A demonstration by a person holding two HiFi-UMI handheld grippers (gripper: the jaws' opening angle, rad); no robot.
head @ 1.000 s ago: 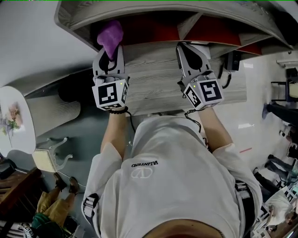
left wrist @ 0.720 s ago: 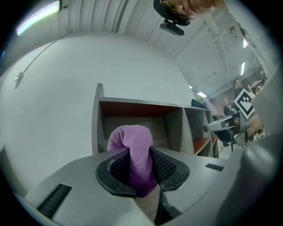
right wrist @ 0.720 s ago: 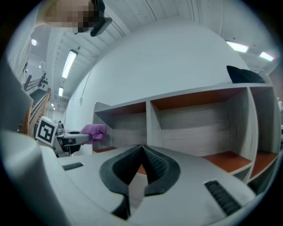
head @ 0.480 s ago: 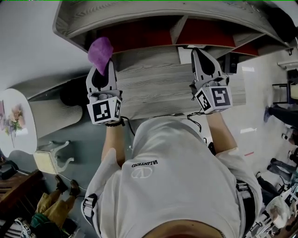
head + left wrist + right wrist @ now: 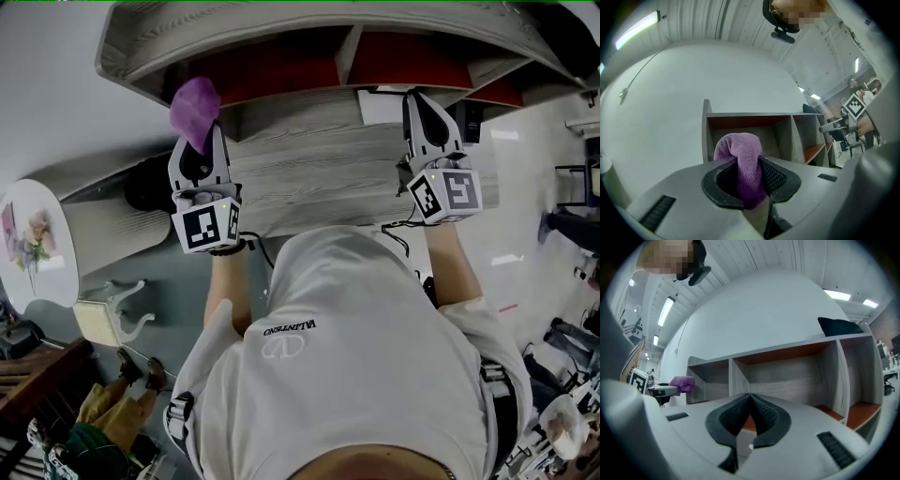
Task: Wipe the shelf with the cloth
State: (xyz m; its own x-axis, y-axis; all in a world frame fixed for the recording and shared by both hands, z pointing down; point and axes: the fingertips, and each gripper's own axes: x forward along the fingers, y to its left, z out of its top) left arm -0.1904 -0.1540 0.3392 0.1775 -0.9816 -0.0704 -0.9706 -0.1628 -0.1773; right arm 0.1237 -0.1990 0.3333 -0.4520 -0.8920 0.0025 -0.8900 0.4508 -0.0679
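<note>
left gripper (image 5: pixel 750 174): pinching the cloth, which bunches out past the tips
cloth (image 5: pixel 740 152): purple, held in front of the shelf's left end; contact with a board not clear
right gripper (image 5: pixel 750 414): jaws pressed together, nothing in them, facing a middle compartment
risk 1: grip is on a narrow bunch; a hard drag could pull it free, or only the wad's tip wipes
risk 2: idle right gripper sits near the front board and could knock a divider
shelf (image 5: pixel 319 169): grey wood, red-backed compartments; upright dividers cut each sweep short
room: wall just left of end panel, so likely free run is rightward
</note>
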